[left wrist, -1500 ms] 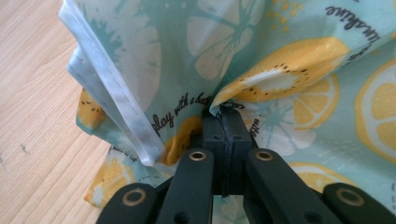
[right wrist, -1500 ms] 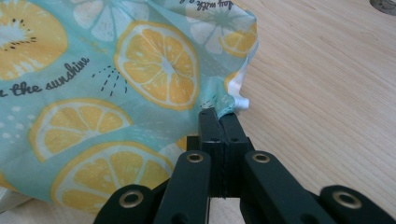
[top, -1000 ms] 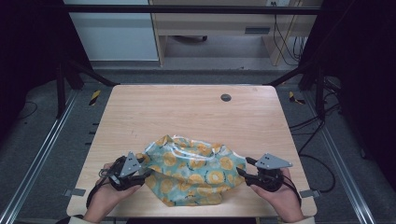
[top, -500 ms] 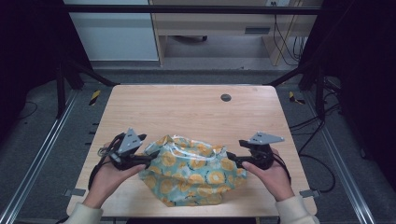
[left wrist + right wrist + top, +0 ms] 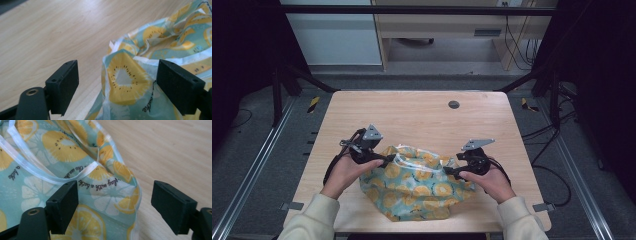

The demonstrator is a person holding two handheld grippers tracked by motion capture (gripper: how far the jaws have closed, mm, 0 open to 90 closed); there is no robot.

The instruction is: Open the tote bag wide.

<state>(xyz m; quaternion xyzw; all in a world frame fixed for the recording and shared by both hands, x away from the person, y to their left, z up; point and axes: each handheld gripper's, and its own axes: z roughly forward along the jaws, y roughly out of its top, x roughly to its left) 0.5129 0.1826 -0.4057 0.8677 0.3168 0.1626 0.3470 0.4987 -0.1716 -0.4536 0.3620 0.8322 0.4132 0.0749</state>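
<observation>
Fruit-print bag [image 5: 417, 182] lies crumpled on table [image 5: 422, 117]; left tongs [image 5: 388, 159] released, jaws straddling bag's left edge; right tongs [image 5: 449, 171] released at its right edge.

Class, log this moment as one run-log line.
left gripper: open, at bag left edge | right gripper: open, at right edge | bag: crumpled on table

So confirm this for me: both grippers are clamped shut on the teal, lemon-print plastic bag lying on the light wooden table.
Not quite. The teal, lemon-print plastic bag does lie on the light wooden table, but neither gripper is clamped shut. The left gripper view shows the left gripper with its jaws wide apart around a bag corner, and the right gripper view shows the right gripper open the same way.
</observation>
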